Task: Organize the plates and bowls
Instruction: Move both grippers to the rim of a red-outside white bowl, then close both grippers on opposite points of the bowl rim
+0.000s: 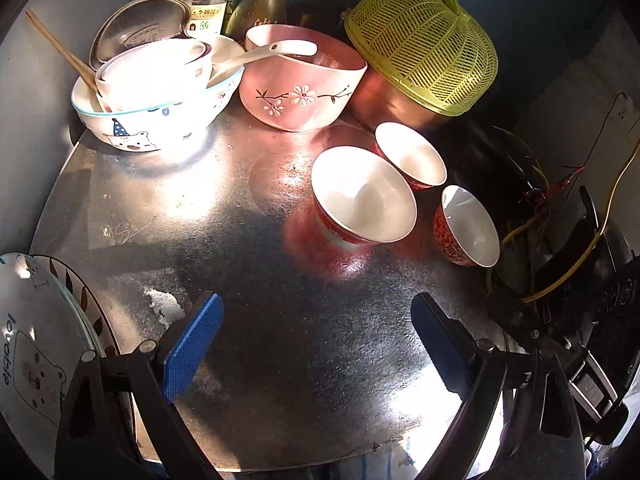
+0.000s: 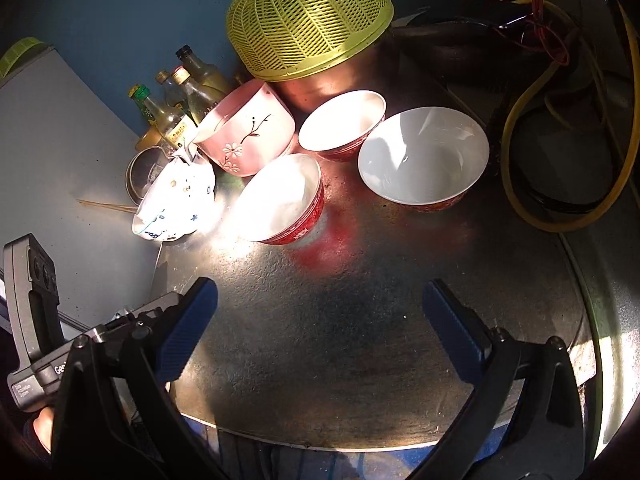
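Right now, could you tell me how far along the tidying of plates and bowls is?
Partly done: white bowls are nested and plates stacked at the table edge. Nothing is in hand; the left gripper and right gripper are open. Three red bowls stand loose, the pink bowl too.

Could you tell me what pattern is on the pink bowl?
White flowers on a dark branch on the pink bowl, clearest in the left wrist view.

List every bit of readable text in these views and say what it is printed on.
"lovable": on the bear plate at the left edge.
"Ge..." (cut off): on the grey handle of the other hand-held gripper; the small lines beneath are too blurred.
Bottle label: Chinese characters, too small to read reliably.
Red bowl: an emblem, unreadable.
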